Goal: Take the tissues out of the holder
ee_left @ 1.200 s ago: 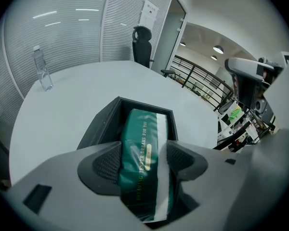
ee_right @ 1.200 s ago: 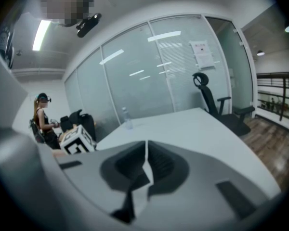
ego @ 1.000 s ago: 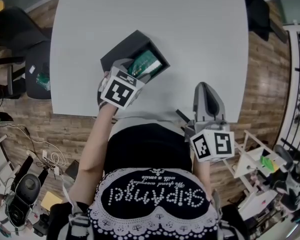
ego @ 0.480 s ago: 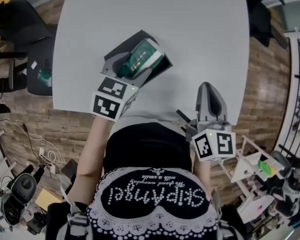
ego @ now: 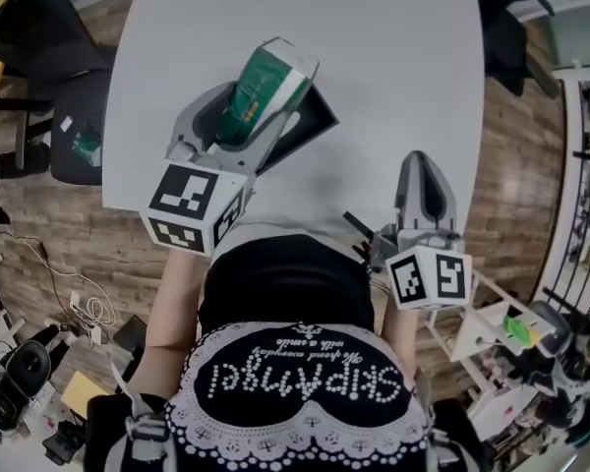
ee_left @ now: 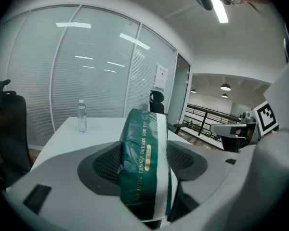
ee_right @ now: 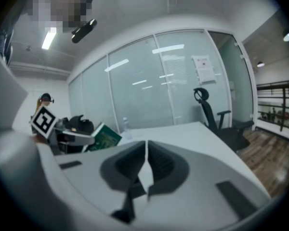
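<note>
A green and white tissue pack hangs in the air above the black holder, clear of its opening. My left gripper is shut on the pack, with a grey jaw on either side of it. In the left gripper view the pack stands on edge between the dark pads, and the left gripper points out over the white table. My right gripper is shut on nothing at the table's near right edge; its jaws meet at the tips in the right gripper view.
A water bottle stands at the far end of the white table. Office chairs stand around it. Glass partition walls lie beyond. A white rack with clutter is at my right.
My left gripper has lifted the tissue pack up out of the black holder and tipped it more level. The right gripper has risen slightly and stays shut.
</note>
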`<state>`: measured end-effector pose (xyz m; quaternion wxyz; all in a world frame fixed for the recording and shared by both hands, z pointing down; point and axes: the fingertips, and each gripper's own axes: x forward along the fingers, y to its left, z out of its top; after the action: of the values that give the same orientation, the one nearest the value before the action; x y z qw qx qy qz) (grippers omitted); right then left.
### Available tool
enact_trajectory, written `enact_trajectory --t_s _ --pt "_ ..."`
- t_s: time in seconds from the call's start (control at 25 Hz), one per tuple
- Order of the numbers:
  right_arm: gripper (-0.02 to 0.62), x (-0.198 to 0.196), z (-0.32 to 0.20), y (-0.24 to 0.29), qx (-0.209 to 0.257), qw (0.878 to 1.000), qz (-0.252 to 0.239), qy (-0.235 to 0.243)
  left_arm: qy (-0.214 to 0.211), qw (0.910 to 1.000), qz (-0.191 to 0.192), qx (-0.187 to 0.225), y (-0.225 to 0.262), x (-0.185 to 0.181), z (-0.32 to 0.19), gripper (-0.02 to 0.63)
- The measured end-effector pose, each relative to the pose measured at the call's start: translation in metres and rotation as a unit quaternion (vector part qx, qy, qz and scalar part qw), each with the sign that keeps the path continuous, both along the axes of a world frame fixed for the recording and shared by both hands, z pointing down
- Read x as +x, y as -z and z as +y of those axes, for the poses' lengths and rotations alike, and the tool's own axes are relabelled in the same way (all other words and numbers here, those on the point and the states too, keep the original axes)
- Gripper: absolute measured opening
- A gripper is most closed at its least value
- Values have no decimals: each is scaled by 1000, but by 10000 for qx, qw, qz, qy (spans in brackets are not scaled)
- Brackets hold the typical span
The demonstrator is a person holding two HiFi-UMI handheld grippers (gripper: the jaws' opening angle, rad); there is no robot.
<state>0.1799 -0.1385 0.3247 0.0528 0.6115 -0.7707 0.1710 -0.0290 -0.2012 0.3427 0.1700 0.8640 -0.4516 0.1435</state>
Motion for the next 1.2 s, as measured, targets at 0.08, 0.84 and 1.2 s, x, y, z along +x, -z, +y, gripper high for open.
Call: enact_trajectory --t_s 0.08,0.84,1.2 --pt "35 3 -1 7 120 9999 45 -43 122 9997 133 167 13 -6 1 319" --pt "35 -27 18 76 938 9947 410 -29 898 9836 699 1396 107 -91 52 318" --pt "35 -41 27 85 1068 9931 473 88 1219 9754 737 1685 116 -119 80 319"
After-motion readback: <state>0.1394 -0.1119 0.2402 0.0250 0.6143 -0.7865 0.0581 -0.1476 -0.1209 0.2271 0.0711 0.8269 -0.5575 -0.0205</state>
